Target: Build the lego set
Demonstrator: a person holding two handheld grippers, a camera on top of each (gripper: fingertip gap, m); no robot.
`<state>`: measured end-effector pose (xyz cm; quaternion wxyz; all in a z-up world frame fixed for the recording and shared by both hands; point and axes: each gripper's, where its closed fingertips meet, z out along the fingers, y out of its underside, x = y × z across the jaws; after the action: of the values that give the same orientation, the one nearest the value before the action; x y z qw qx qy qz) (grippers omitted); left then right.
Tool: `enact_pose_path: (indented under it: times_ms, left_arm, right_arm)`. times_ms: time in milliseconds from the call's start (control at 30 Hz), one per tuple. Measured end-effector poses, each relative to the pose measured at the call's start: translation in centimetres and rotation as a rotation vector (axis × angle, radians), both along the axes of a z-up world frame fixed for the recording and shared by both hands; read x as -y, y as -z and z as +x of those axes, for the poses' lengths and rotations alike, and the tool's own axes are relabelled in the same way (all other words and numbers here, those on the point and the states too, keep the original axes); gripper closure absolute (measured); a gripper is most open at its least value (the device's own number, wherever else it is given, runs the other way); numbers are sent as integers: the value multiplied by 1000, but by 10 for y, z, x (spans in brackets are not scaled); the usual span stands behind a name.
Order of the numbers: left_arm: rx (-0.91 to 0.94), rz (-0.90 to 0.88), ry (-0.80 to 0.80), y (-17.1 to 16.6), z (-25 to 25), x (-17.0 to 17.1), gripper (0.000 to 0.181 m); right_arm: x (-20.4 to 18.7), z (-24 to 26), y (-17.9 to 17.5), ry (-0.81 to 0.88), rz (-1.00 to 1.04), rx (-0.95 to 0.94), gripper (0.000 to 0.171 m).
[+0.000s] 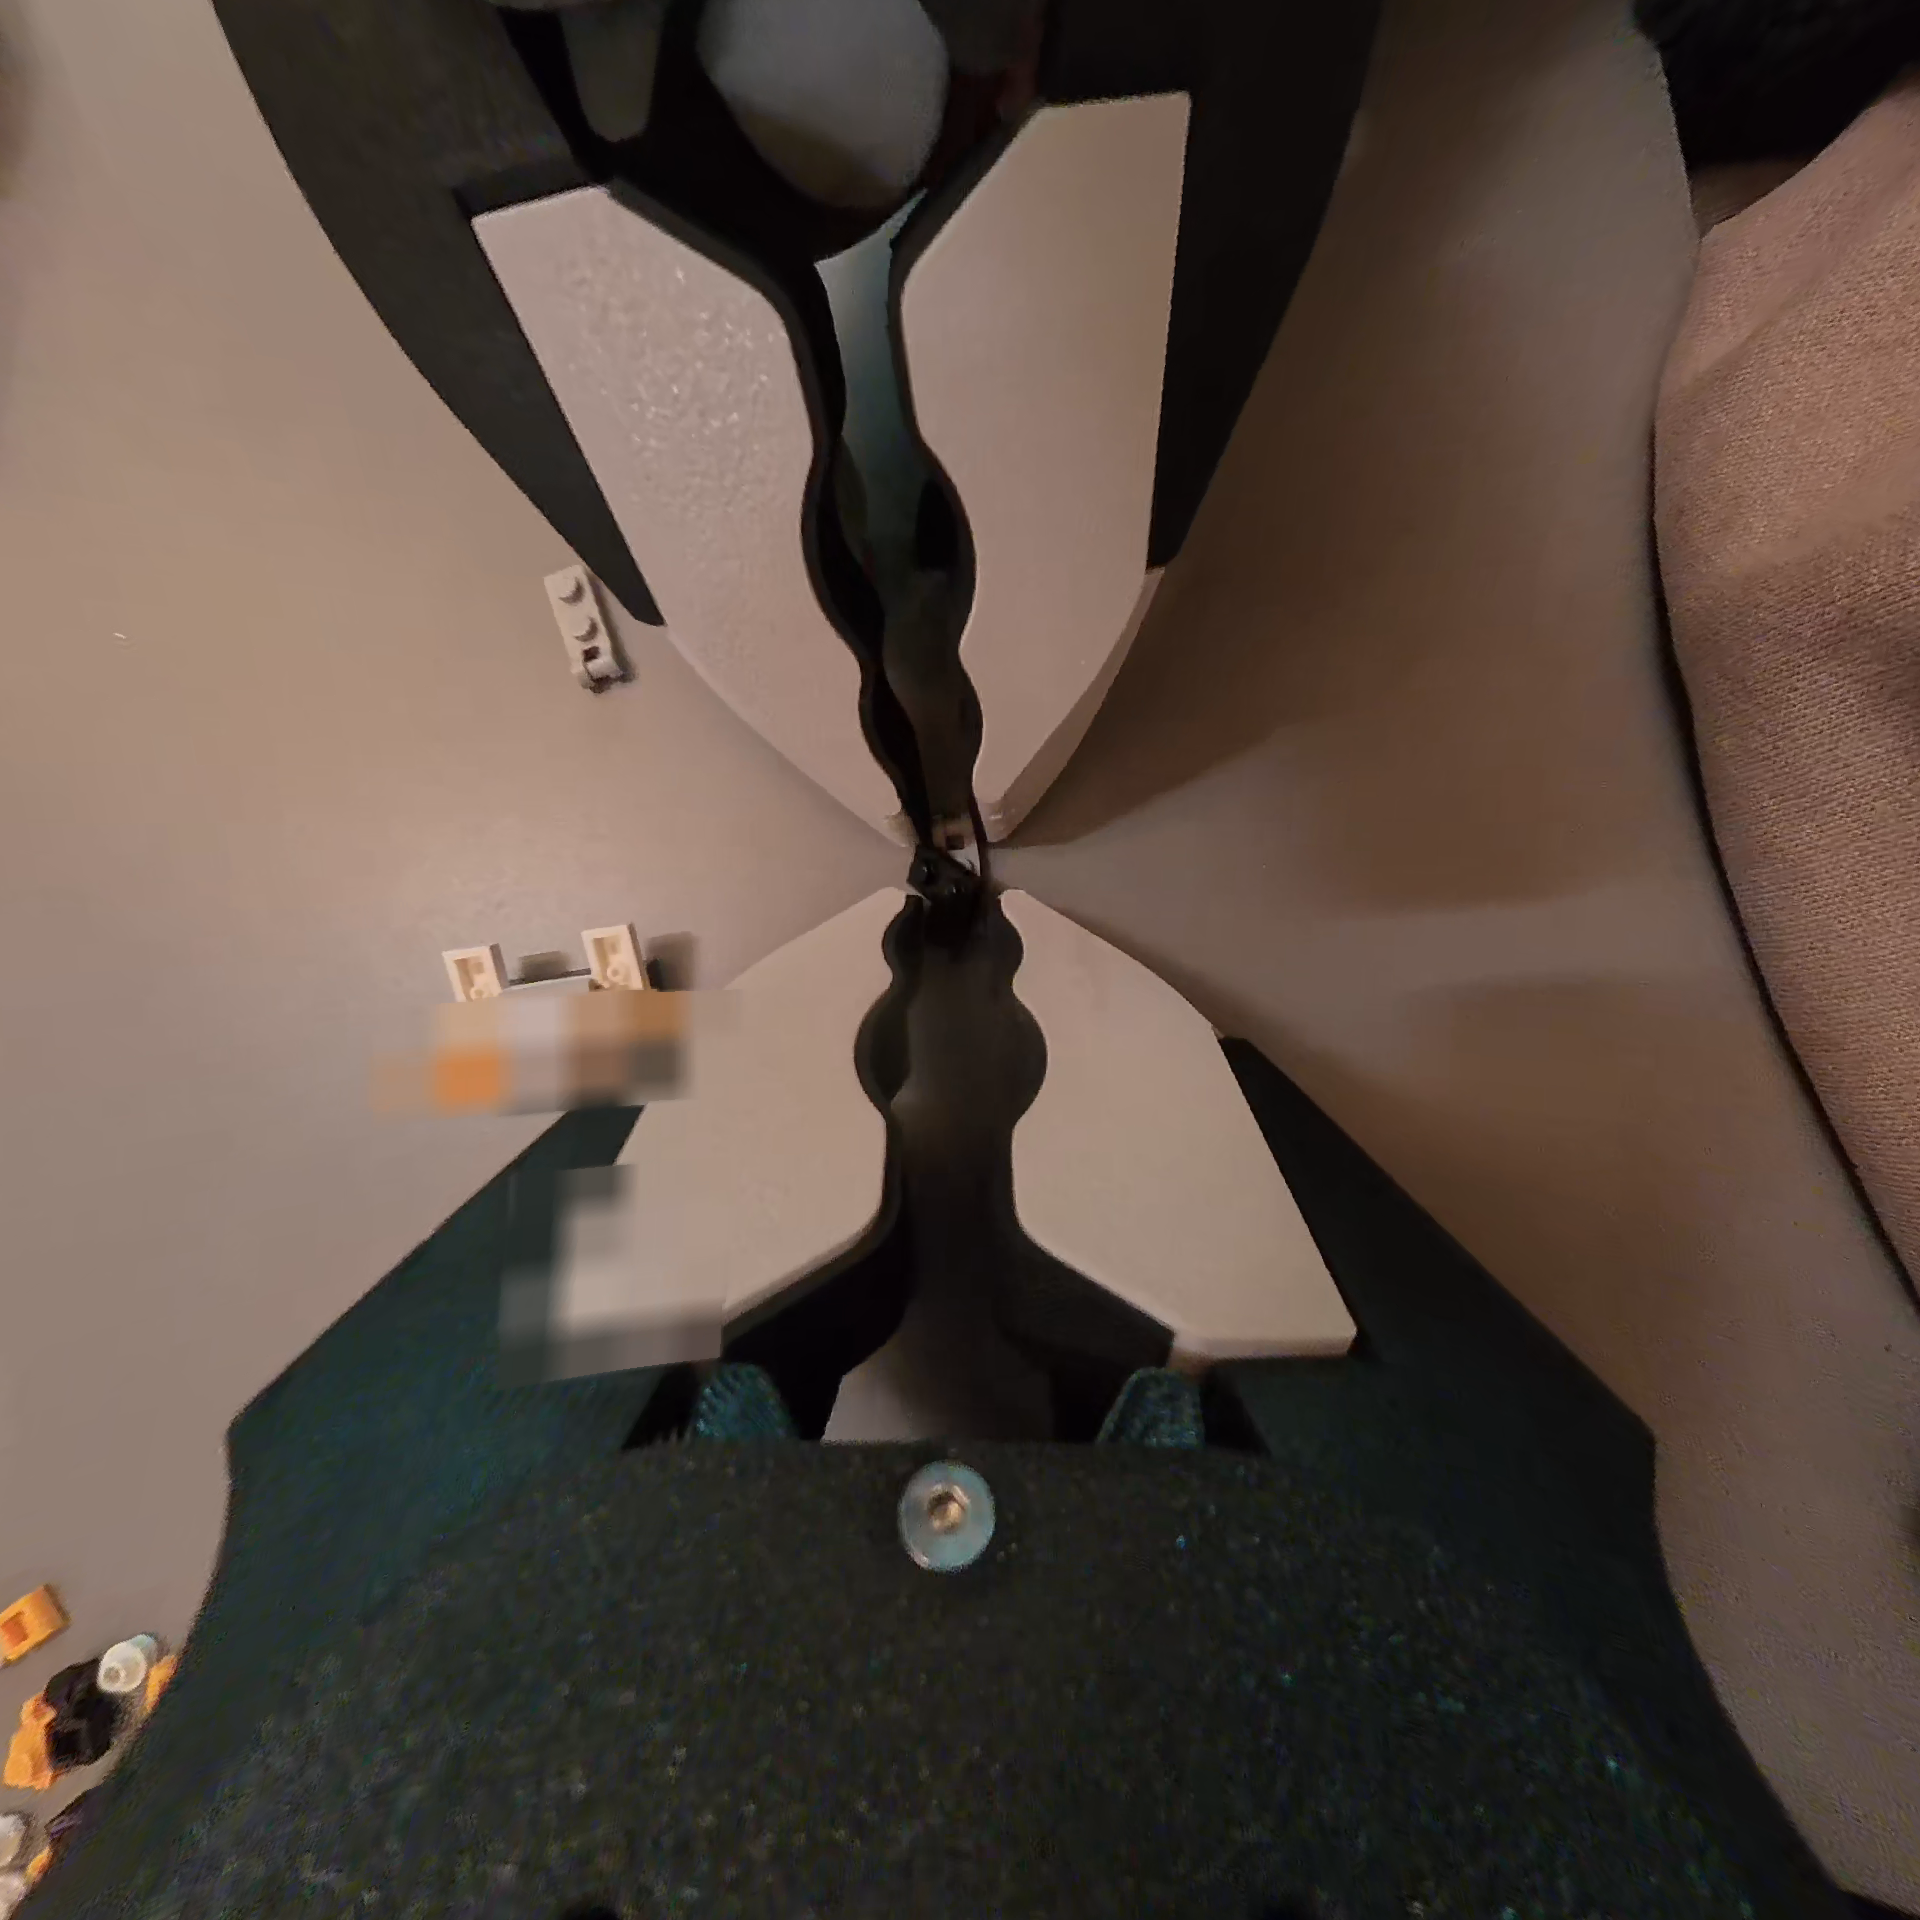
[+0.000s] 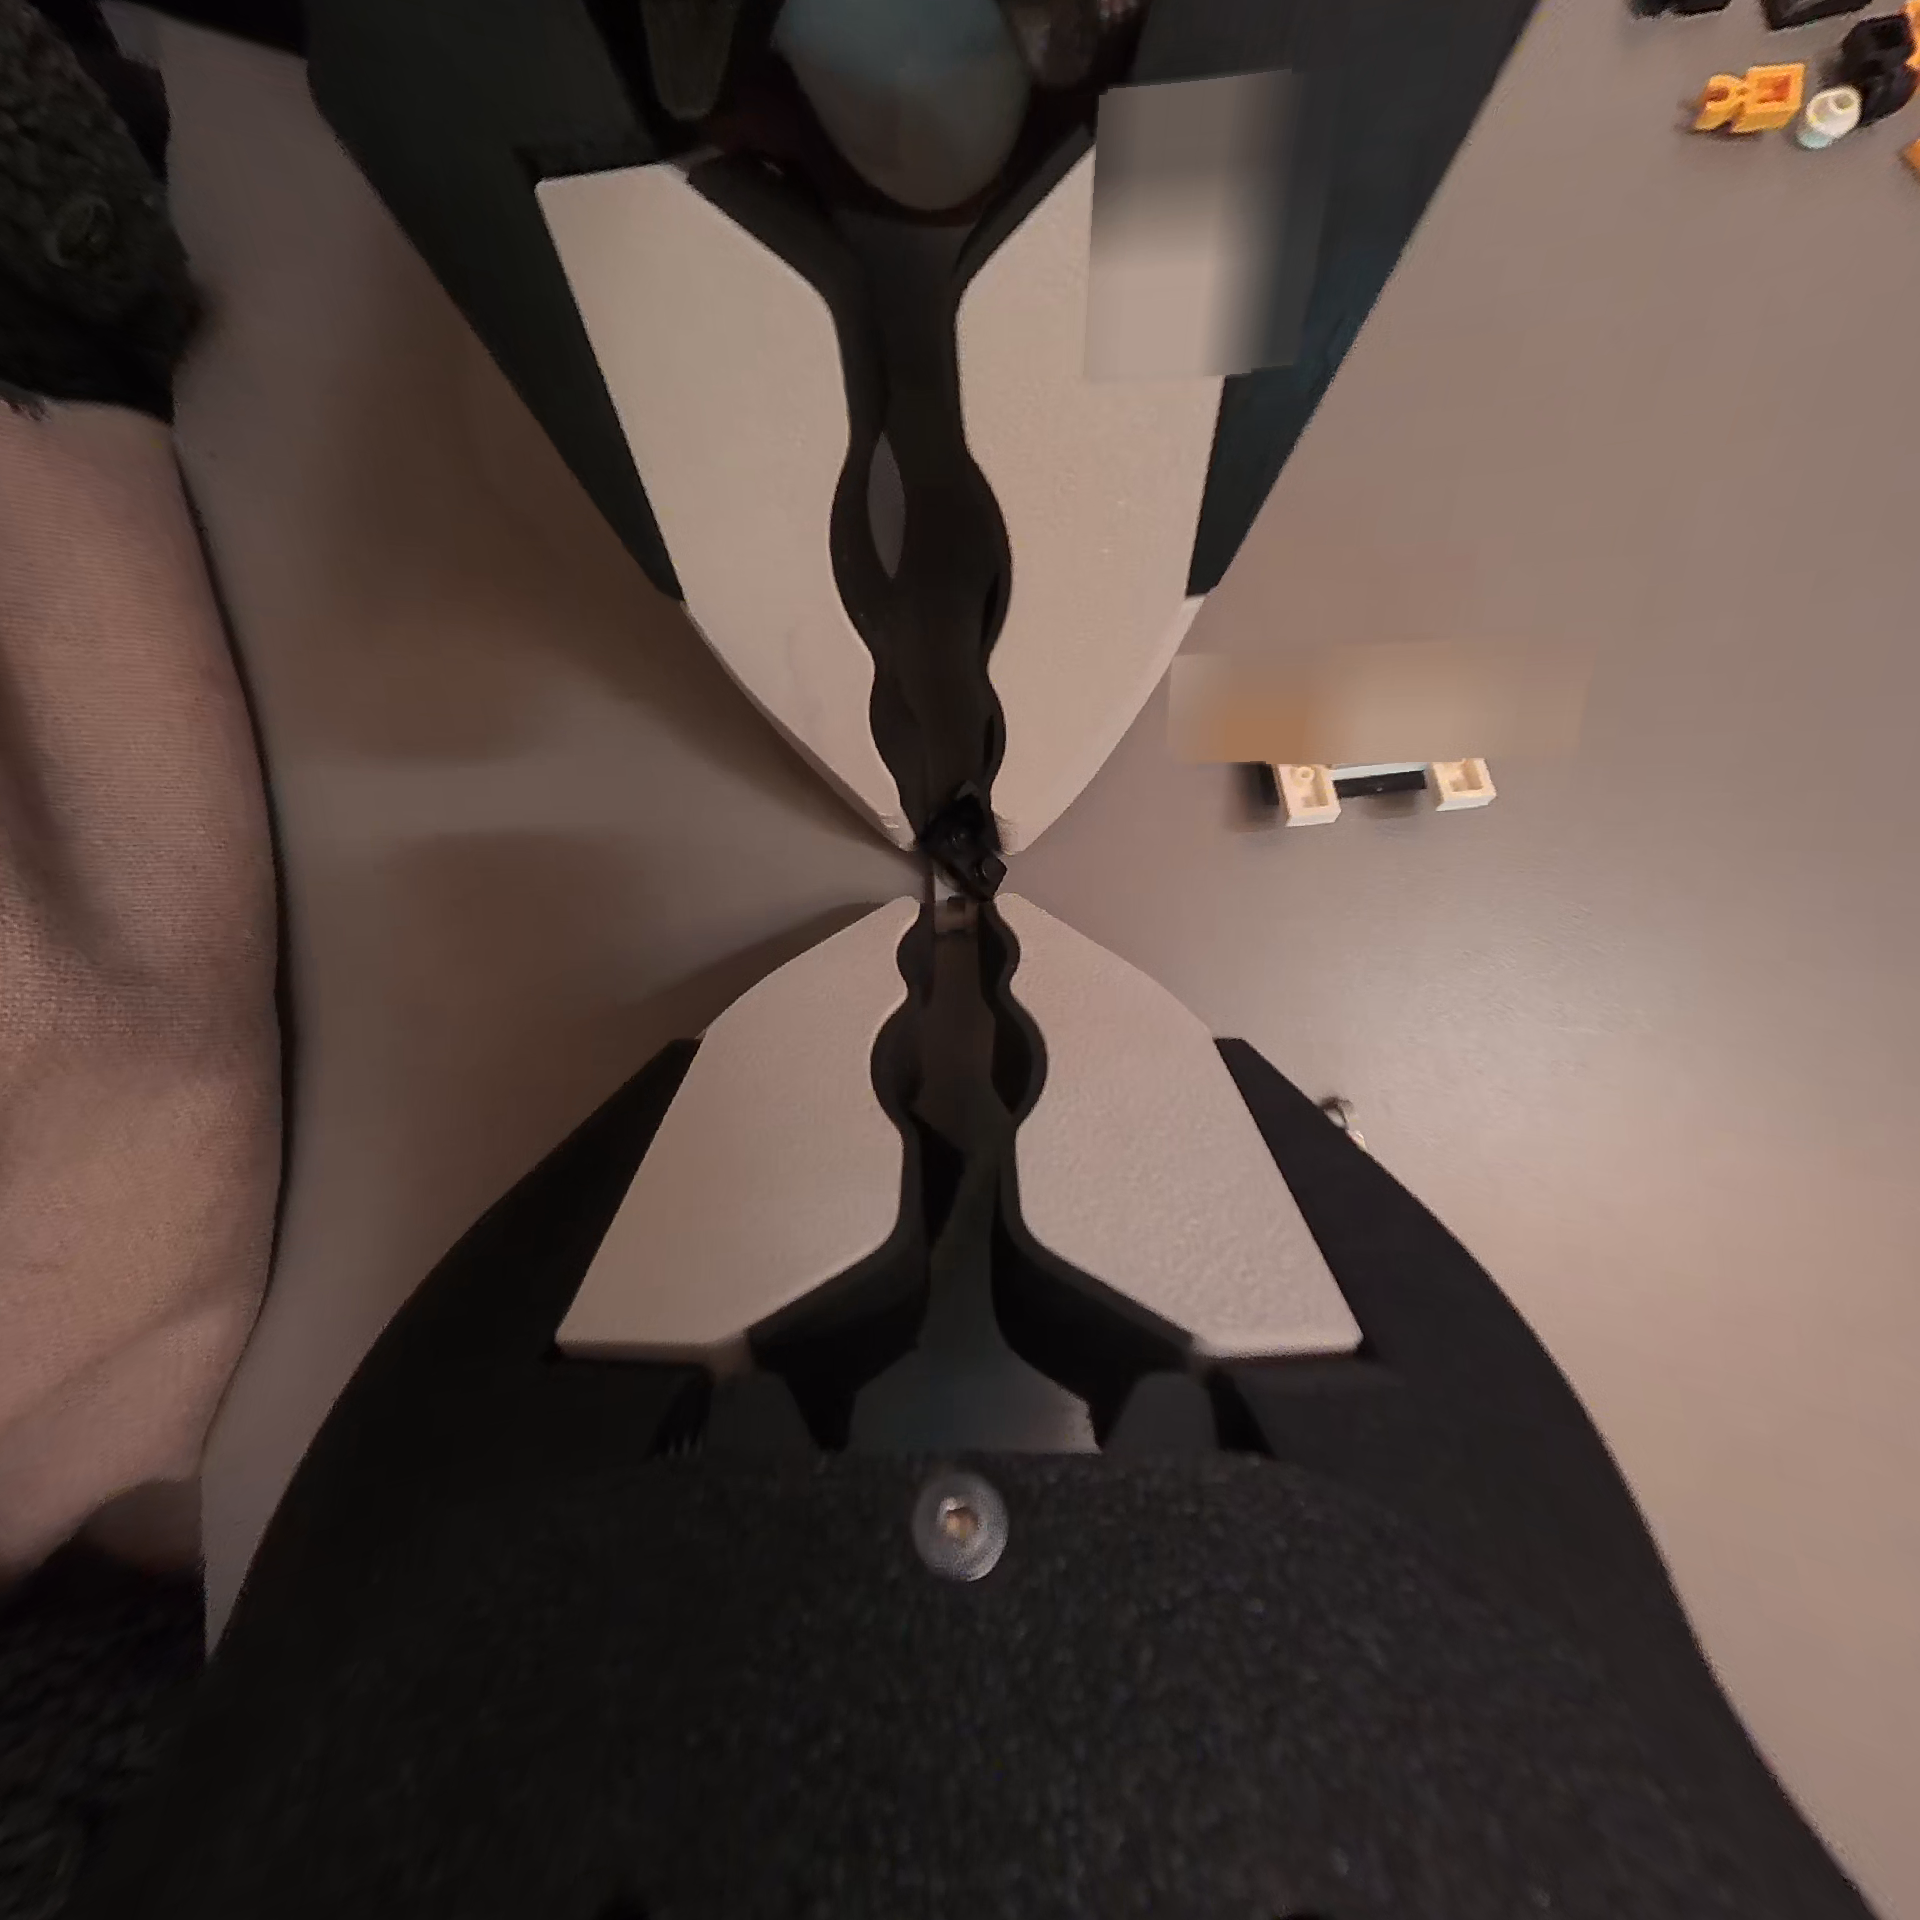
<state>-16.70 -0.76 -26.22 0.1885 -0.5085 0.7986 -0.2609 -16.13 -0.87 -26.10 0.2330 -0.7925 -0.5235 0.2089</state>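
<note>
Right at the centre of both wrist views the two grippers meet tip to tip over the pale table (image 1: 1299,883), and the work is happening in that tiny meeting point. The left gripper (image 1: 943,902) has its claw pinched narrow on a small black piece (image 1: 940,883), which in the right wrist view shows as a little angled black part (image 2: 961,836) at the far claw's tips. The right gripper (image 2: 958,914) is likewise squeezed down, on a small light grey piece (image 2: 954,906); the left wrist view shows that same piece (image 1: 943,826) peeping from the opposite tips. I judge the two are being brought nose to nose so one part can be pressed onto the other, each claw steadying its own half; whether they have already clicked together is too small to tell. Further out, at centre left of the left wrist frame, sits a partly built assembly with two cream bricks (image 1: 613,956), its lower part hidden under a mosaic patch, probably waiting for this sub-part. Above it, at upper left, lies a loose grey plate (image 1: 584,629). A scatter of orange and black pieces (image 1: 78,1714) waits in the lower left corner, kept clear of the working spot. A beige cushion (image 1: 1808,727) fills the right edge of that frame.
</note>
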Motion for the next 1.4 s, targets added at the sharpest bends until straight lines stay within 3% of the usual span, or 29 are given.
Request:
enact_pose_path:
  times_ms: [500, 1067, 1400]
  left_arm:
    - [13, 39, -107, -4, 4, -15, 168]
    - [22, 20, -105, -4, 5, -15, 167]
    - [65, 87, -61, -9, 6, -15, 169]
  right_arm:
    - [-16, 1, -13, 234, -273, -271, 164]
    - [-16, 3, -8, 196, -202, -206, 163]
    - [-19, 2, -19, 245, -357, -379, 164]
